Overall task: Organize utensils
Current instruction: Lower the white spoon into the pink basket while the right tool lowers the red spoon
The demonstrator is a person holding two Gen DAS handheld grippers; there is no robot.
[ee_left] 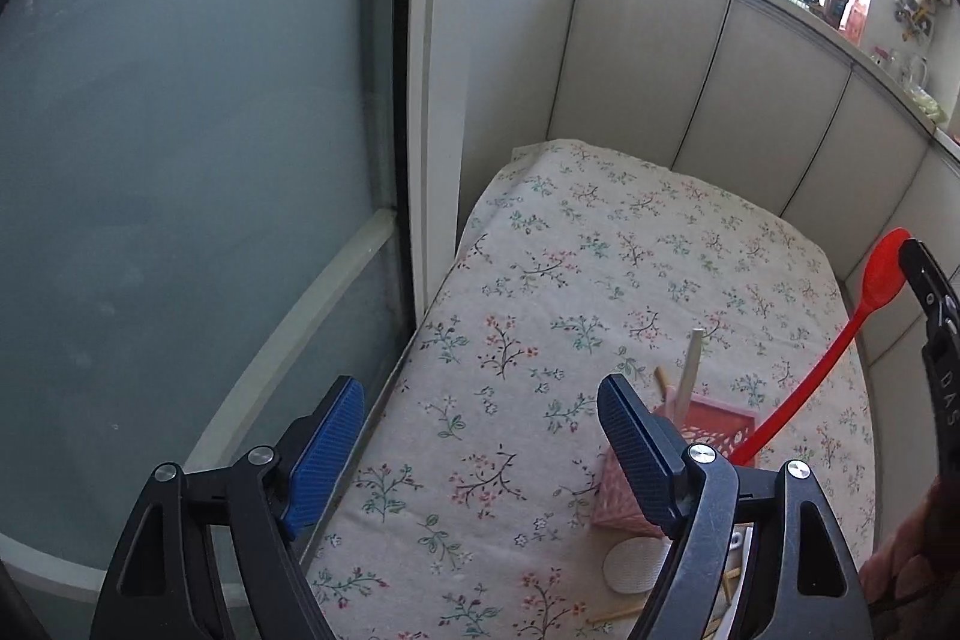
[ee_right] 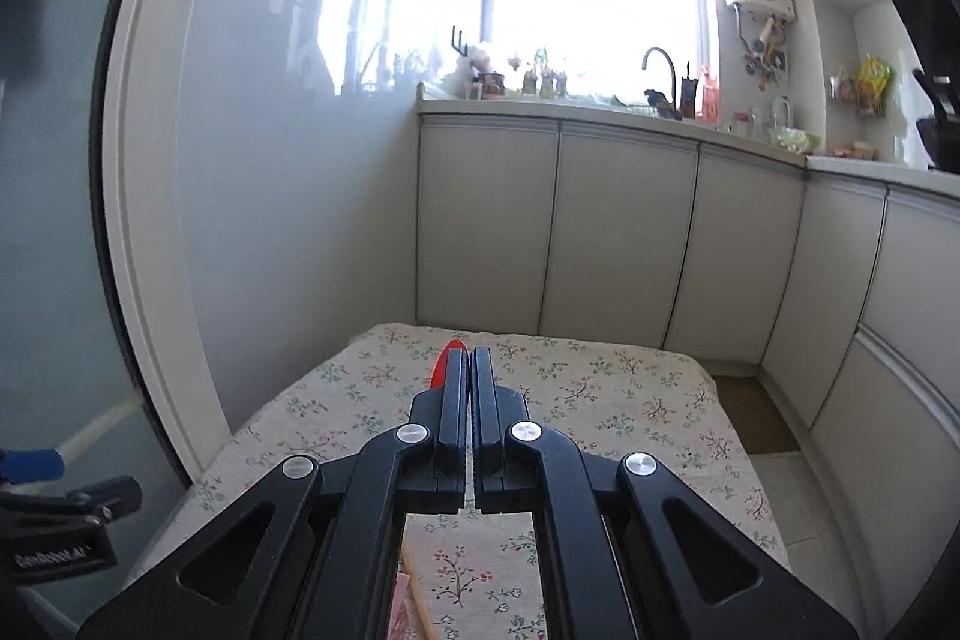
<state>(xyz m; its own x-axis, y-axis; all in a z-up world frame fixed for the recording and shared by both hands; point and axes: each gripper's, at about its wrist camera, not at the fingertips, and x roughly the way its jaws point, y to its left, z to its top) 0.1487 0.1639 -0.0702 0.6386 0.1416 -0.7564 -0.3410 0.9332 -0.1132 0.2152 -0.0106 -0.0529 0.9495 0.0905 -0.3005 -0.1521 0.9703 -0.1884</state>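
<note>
My right gripper (ee_right: 468, 361) is shut on a red spoon (ee_right: 443, 367), whose bowl tip pokes out left of the fingers. In the left wrist view the red spoon (ee_left: 840, 346) slants with its handle end down in a pink lattice holder (ee_left: 714, 427) and its bowl up by the right gripper's finger (ee_left: 927, 280). The holder stands on the floral tablecloth (ee_left: 570, 280) with a white stick (ee_left: 690, 370) and a wooden one upright in it. My left gripper (ee_left: 480, 406) is open and empty, above the table's left edge, left of the holder.
A white round pad (ee_left: 633, 565) and wooden chopsticks (ee_left: 618, 615) lie on the cloth by the holder. A glass door (ee_left: 180, 160) stands left of the table. Grey cabinets (ee_right: 618, 226) with a sink counter stand behind it.
</note>
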